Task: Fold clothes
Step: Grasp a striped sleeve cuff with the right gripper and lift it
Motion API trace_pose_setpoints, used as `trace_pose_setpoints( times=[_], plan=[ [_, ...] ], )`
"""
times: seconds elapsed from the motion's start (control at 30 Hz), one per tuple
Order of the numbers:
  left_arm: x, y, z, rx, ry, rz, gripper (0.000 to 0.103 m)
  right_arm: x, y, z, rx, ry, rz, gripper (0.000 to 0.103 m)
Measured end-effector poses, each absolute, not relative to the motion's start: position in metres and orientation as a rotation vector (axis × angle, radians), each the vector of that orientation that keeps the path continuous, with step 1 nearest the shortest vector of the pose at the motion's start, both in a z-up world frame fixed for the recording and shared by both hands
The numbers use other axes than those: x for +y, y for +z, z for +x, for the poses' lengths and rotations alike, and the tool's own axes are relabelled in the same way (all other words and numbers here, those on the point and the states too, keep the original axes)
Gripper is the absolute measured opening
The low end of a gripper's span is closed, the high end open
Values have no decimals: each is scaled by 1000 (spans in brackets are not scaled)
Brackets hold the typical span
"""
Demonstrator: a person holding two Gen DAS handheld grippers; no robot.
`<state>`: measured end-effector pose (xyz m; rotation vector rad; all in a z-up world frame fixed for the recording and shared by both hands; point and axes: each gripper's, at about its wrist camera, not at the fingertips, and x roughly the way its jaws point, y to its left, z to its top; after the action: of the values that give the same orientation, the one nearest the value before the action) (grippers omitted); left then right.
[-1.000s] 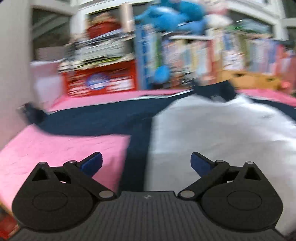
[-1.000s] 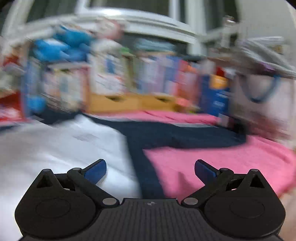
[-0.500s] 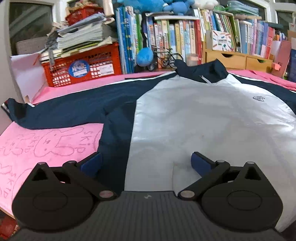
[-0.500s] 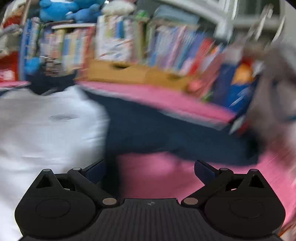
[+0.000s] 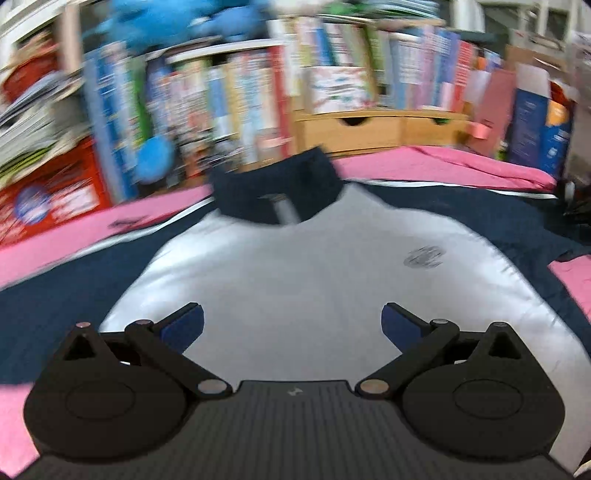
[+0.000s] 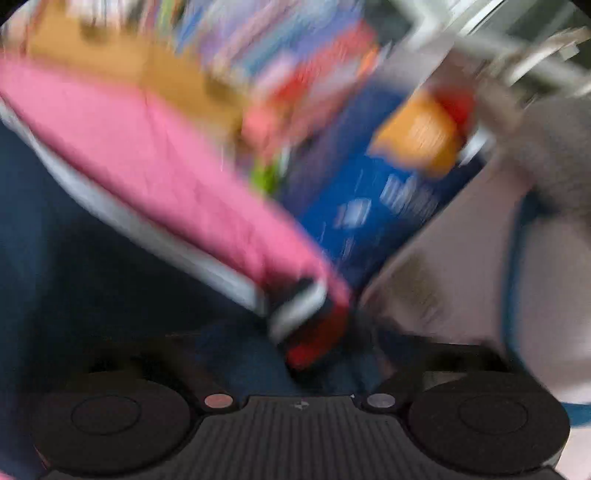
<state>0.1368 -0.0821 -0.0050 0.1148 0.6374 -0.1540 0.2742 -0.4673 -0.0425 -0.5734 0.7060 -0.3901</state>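
Left gripper (image 5: pixel 291 321): jaws wide apart, blue pads (image 5: pixel 183 325) clear of everything, nothing between them; it hovers over the lower white front of the jacket
Right gripper (image 6: pixel 314 354): its jaws have just been closing; dark navy cloth and a red-and-white cuff (image 6: pixel 306 321) sit in the narrowed gap, but heavy blur hides the fingertips, so I cannot tell whether the pads press on the cloth
Jacket (image 5: pixel 295 266): spread flat, front up, on the pink cover; white body, navy sleeves stretched out to both sides, navy collar (image 5: pixel 277 192) at the far end, small dark crest (image 5: pixel 424 255) on the chest
Pink cover (image 5: pixel 461 166): under the jacket, showing beyond the collar and beside the sleeves
Far edge: wooden drawer unit (image 5: pixel 380 129), a row of books (image 5: pixel 236 96), a red crate (image 5: pixel 51 192) at the left, a blue plush toy (image 5: pixel 173 18) on top, all smeared
Hard to make out: the right wrist view is blurred throughout; a blue box (image 6: pixel 384 199) and a grey shape at its right edge stay unclear
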Motion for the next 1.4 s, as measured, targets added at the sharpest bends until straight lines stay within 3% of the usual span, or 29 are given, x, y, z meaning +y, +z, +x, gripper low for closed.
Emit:
trace_pose_setpoints(
  times=[0.17,0.23,0.5,0.7,0.77,0.83,0.9,1.0,1.03,1.17,1.3,1.4],
  plan=[
    [-160,6,179,525,-328,144,103,-493,14,212,301,-220,-354,30],
    [-199,4,194,492,-382,159,103,-511,30,188,219,-135,-255,30],
    [-331,-34,208,465,-502,360,103,-538,-6,172,324,-217,-411,30],
    [-334,-48,221,601,-506,327,103,-518,-45,178,335,-317,-645,55],
    [-333,-48,222,611,-509,315,103,-511,-54,182,360,-363,-701,71],
    [-333,-48,223,618,-512,307,103,-504,-63,186,387,-407,-752,74],
    [-332,-47,224,624,-515,299,103,-497,-62,183,390,-433,-748,72],
    [-332,-47,225,634,-519,286,103,-485,-22,146,266,-315,-476,67],
    [-332,-46,225,635,-519,285,103,-481,-11,139,251,-259,-398,54],
    [-332,-46,226,637,-531,293,103,-462,-13,161,395,-113,-361,24],
    [-330,-46,228,644,-533,284,103,-488,-40,203,571,-257,-324,15],
    [-330,-46,228,644,-534,283,103,-519,-39,204,540,-435,-269,11]
  ],
)
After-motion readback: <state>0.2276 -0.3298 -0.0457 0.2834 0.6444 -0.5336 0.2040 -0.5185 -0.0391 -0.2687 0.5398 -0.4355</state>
